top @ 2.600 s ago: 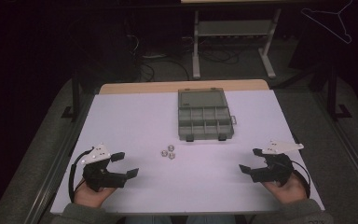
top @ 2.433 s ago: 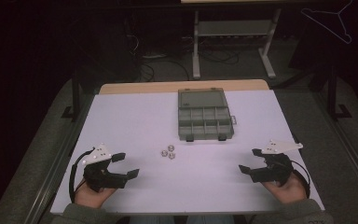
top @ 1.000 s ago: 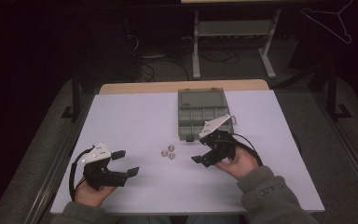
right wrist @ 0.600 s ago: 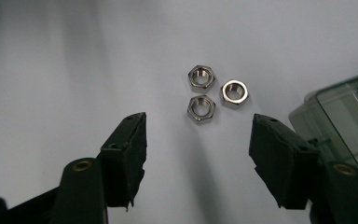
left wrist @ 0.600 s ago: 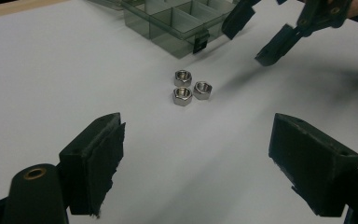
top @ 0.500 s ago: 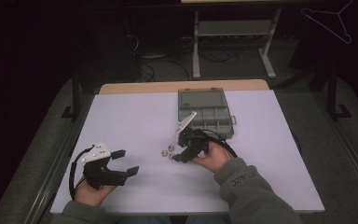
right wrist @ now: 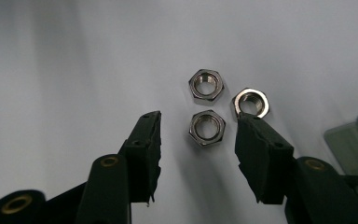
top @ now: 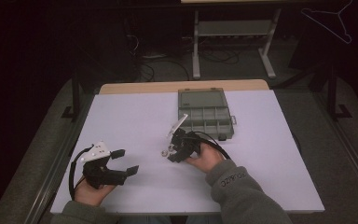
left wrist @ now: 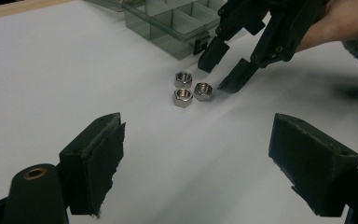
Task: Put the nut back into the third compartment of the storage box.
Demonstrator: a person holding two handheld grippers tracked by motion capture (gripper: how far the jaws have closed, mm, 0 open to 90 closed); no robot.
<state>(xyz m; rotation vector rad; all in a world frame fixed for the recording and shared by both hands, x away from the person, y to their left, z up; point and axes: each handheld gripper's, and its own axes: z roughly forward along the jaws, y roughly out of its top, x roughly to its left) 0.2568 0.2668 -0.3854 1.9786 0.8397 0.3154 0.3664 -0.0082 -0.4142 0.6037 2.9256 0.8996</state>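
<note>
Right gripper (right wrist: 198, 128) is down at the 3 hex nuts (left wrist: 189, 91) on the white tabletop (top: 135, 116), just in front of the compartment box (top: 204, 114); its jaws have just been closing, half-narrowed around the nearest nut (right wrist: 207, 127), pads not yet pressing. Left gripper (top: 123, 162) rests wide open, holding nothing.
</note>
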